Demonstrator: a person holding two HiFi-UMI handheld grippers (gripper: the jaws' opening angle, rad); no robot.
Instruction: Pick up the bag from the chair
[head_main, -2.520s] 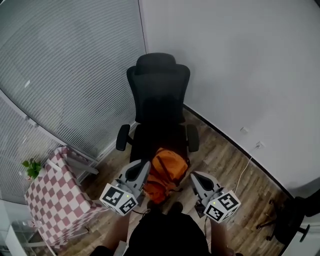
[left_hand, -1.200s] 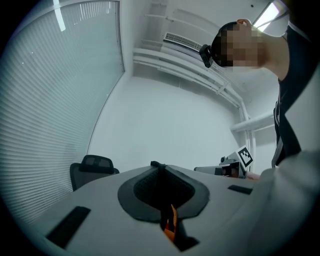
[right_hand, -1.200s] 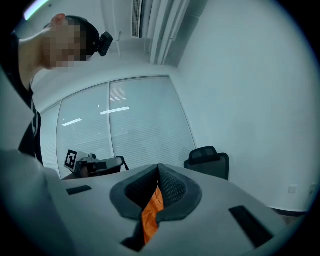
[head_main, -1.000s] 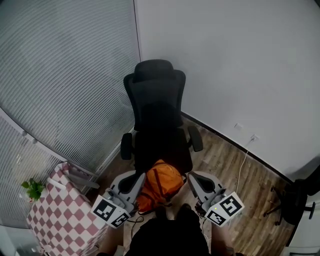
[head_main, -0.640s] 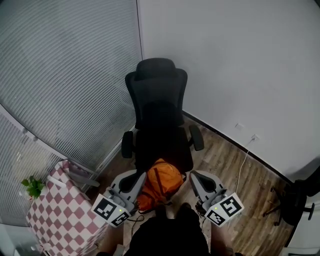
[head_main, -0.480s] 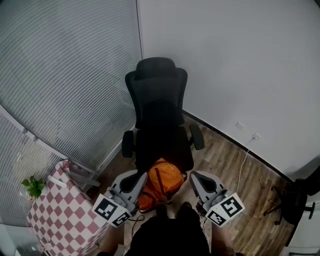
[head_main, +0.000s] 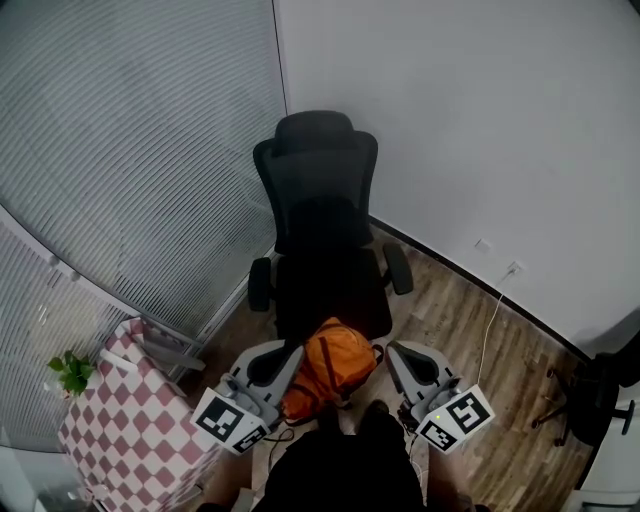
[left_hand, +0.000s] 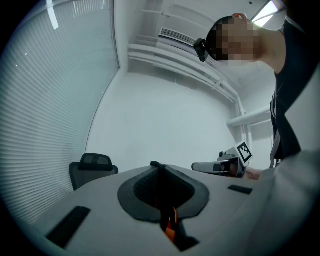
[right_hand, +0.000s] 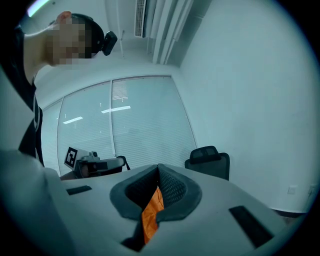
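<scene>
The orange bag (head_main: 332, 362) hangs between my two grippers, just in front of the black office chair (head_main: 322, 225) and off its seat. Beside the bag's left flank is my left gripper (head_main: 287, 352), shut on a dark and orange strip of the bag (left_hand: 169, 229). My right gripper (head_main: 393, 352) is shut on orange bag fabric (right_hand: 150, 216) at the other flank. In the left gripper view its jaws (left_hand: 159, 171) are pressed together, and the chair (left_hand: 93, 169) stands behind. The right gripper view shows the same closed jaws (right_hand: 159, 171) and the chair (right_hand: 208, 160).
A small table with a pink checked cloth (head_main: 112, 402) and a plant (head_main: 70, 372) stands at the left by the blinds. A white cable (head_main: 492, 320) runs to a wall socket at the right. Another dark chair base (head_main: 590, 400) sits at the far right on the wood floor.
Both grippers keep their hold on the bag. It has come slightly back toward the person, away from the chair's seat edge, and the head view has shifted a little.
</scene>
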